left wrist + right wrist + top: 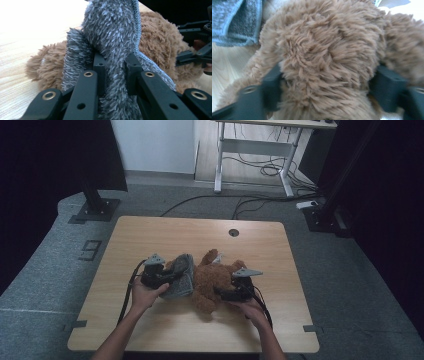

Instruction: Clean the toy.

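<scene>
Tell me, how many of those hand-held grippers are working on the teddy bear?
2. The left hand-held gripper is clamped on the grey fuzzy garment at the bear's left; the right hand-held gripper has its jaws around the brown teddy bear from the right.

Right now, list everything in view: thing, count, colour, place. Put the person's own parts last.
teddy bear: one, brown, lying mid-table
fleece garment: one, grey, on the bear's left side
table: one, light wood
cable hole: one, dark, far table edge
desk: one, white legs, beyond the table
floor cables: several, black
left gripper: one, black, clamped on the fleece garment
right gripper: one, black, jaws around the teddy bear
hands: two, at the table's near edge
</scene>
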A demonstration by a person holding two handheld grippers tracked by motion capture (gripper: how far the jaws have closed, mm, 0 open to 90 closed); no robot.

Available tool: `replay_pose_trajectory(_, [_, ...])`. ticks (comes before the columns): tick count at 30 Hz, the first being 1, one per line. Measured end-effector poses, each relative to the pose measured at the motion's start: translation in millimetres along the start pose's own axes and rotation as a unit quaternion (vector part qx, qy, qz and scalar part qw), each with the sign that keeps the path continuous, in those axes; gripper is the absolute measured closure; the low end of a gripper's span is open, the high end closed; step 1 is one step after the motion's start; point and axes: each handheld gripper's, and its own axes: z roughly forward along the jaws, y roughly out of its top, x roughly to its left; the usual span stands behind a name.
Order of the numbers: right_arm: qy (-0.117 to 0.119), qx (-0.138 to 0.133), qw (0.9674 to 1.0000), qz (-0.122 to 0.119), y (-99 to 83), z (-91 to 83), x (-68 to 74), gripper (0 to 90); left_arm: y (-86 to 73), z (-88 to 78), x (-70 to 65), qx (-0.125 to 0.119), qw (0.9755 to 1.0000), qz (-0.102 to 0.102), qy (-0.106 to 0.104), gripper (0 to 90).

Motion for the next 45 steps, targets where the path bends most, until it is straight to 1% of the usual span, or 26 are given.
replay_pose_trajectory(2, [-0.003,-0.007,0.9999,-0.012,-1.7,-0.8,1.4,42.1,2.1,-1.3,-3.6,0.001,1.0000,0.001,0.003,75.8])
replay_pose_trajectory(3, [-0.006,-0.017,0.9994,-0.029,-4.8,-1.8,3.5,45.7,7.4,-2.8,-9.7,0.000,1.0000,0.005,0.003,75.9])
replay_pose_trajectory(6, [-0.010,-0.025,0.9989,-0.039,-7.6,-3.2,5.2,47.3,17.3,-2.5,-20.5,0.001,0.9998,0.020,0.006,75.9])
replay_pose_trajectory(7, [-0.016,-0.034,0.9984,-0.042,-10.5,-4.5,6.5,48.3,28.0,2.5,-33.5,-0.002,0.9995,0.030,-0.006,75.9])
replay_pose_trajectory(8, [-0.017,-0.038,0.9981,-0.045,-11.8,-4.9,7.3,48.8,28.0,2.5,-33.5,-0.002,0.9995,0.030,-0.006,75.9])
replay_pose_trajectory(9, [-0.019,-0.042,0.9976,-0.051,-12.9,-5.3,8.8,49.0,38.0,12.6,-49.3,0.002,0.9989,0.041,-0.024,75.9])
replay_pose_trajectory(10, [-0.019,-0.042,0.9976,-0.051,-12.9,-5.3,8.8,49.0,38.0,12.6,-49.3,0.002,0.9989,0.041,-0.024,75.9])
replay_pose_trajectory(11, [-0.027,-0.045,0.9968,-0.061,-14.2,-5.6,12.3,49.0,42.2,19.6,-58.5,0.004,0.9984,0.048,-0.030,75.8])
replay_pose_trajectory(12, [-0.030,-0.046,0.9964,-0.064,-14.7,-5.9,13.5,49.0,48.5,36.8,-77.4,0.014,0.9973,0.059,-0.043,75.8])
replay_pose_trajectory(13, [-0.030,-0.046,0.9964,-0.064,-14.7,-5.9,13.5,49.0,48.5,36.8,-77.4,0.014,0.9973,0.059,-0.043,75.7])
replay_pose_trajectory(14, [-0.033,-0.049,0.9960,-0.068,-15.8,-6.1,15.0,49.0,50.9,56.9,-95.4,0.028,0.9959,0.074,-0.043,75.7])
replay_pose_trajectory(15, [-0.033,-0.049,0.9960,-0.068,-15.8,-6.1,15.0,49.0,50.9,56.9,-95.4,0.028,0.9959,0.074,-0.043,75.7])
replay_pose_trajectory(18, [-0.038,-0.048,0.9955,-0.072,-17.3,-7.2,15.8,49.3,48.4,79.6,-109.8,0.037,0.9956,0.082,-0.025,75.7])
replay_pose_trajectory(20, [-0.041,-0.055,0.9952,-0.070,-21.2,-7.7,13.9,50.0,45.1,82.6,-105.4,0.032,0.9968,0.068,-0.028,75.8])
replay_pose_trajectory(24, [-0.045,-0.055,0.9946,-0.076,-21.6,-7.3,15.4,50.1,41.1,76.2,-95.7,0.031,0.9975,0.058,-0.027,76.0])
replay_pose_trajectory(25, [-0.047,-0.054,0.9944,-0.078,-21.2,-7.0,16.3,50.1,39.6,73.2,-92.2,0.028,0.9978,0.056,-0.022,76.0])
replay_pose_trajectory(26, [-0.047,-0.054,0.9944,-0.078,-21.1,-7.0,16.1,50.2,36.8,66.5,-84.3,0.023,0.9984,0.052,-0.004,76.1])
replay_pose_trajectory(27, [-0.047,-0.054,0.9944,-0.078,-21.1,-7.0,16.1,50.2,36.8,66.5,-84.3,0.023,0.9984,0.052,-0.004,76.2])
replay_pose_trajectory(28, [-0.046,-0.056,0.9945,-0.076,-21.6,-7.4,15.5,50.3,33.5,59.8,-73.3,0.024,0.9985,0.048,0.012,76.1])
replay_pose_trajectory(29, [-0.045,-0.056,0.9944,-0.077,-21.9,-7.6,15.6,50.4,31.4,56.6,-67.0,0.026,0.9987,0.041,0.013,76.2])
replay_pose_trajectory(30, [-0.045,-0.056,0.9944,-0.077,-21.9,-7.6,15.6,50.4,31.4,56.6,-67.0,0.026,0.9987,0.041,0.013,76.1])
replay_pose_trajectory(31, [-0.043,-0.056,0.9945,-0.077,-22.3,-8.1,15.5,50.5,26.4,48.4,-54.5,0.025,0.9991,0.032,0.013,76.2])
replay_pose_trajectory(32, [-0.043,-0.056,0.9945,-0.077,-22.3,-8.1,15.5,50.5,26.4,48.4,-54.5,0.025,0.9991,0.032,0.013,76.2])
replay_pose_trajectory(34, [-0.041,-0.058,0.9945,-0.077,-23.1,-8.4,16.0,50.7,19.9,33.5,-40.6,0.014,0.9997,0.020,0.003,76.5])
replay_pose_trajectory(38, [-0.042,-0.058,0.9941,-0.082,-23.7,-8.3,17.7,50.8,16.7,20.0,-35.9,0.000,0.9999,0.017,0.001,76.6])
replay_pose_trajectory(45, [-0.038,-0.060,0.9944,-0.078,-25.2,-9.1,17.3,50.8,14.0,-5.7,-21.7,-0.033,0.9991,0.005,0.025,76.5])
